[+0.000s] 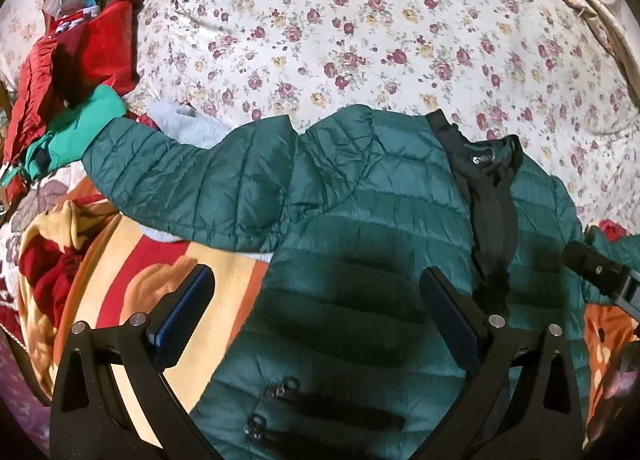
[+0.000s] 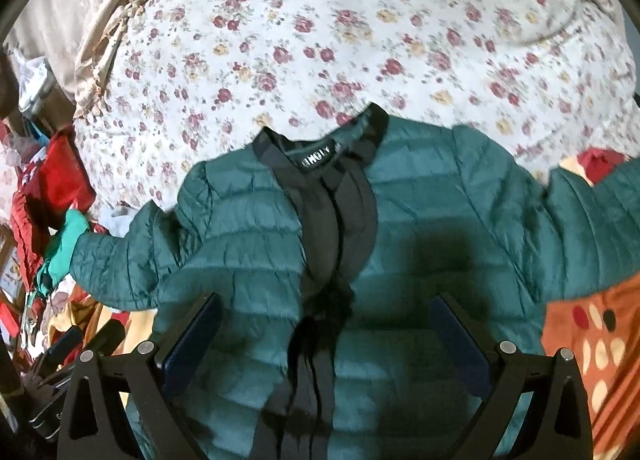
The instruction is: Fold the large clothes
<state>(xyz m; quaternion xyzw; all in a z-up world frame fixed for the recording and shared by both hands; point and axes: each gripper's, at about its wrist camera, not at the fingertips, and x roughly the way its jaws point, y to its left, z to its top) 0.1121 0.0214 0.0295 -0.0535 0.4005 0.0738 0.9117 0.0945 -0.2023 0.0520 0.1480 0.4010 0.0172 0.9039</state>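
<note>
My left gripper (image 1: 316, 314) hung with its 2 fingers spread wide and nothing between them, the pads (image 1: 186, 312) flat, dark-blue slabs on black angular arms. My right gripper (image 2: 326, 340) stood the same — parted and empty. Both hovered above the jacket (image 1: 360, 244), not touching it as far as I could tell.

The jacket was a dark green quilted puffer, slick and faintly shiny, stitched in horizontal bands, with a black collar and placket (image 2: 332, 204) running down the front and a small white-lettered label (image 2: 316, 158) at the neck. It lay front up, sleeves spread to both sides, directly under and ahead of both grippers, collar pointing away from me. 2 small clear rings (image 1: 280, 386) sat on its near hem in the left view.

Beneath it lay a soft orange-and-cream patterned blanket (image 1: 120, 284); beyond, a white quilt (image 1: 360, 40) printed with small red roses. A heap of red and teal clothes (image 1: 80, 60) sat off to the left.
</note>
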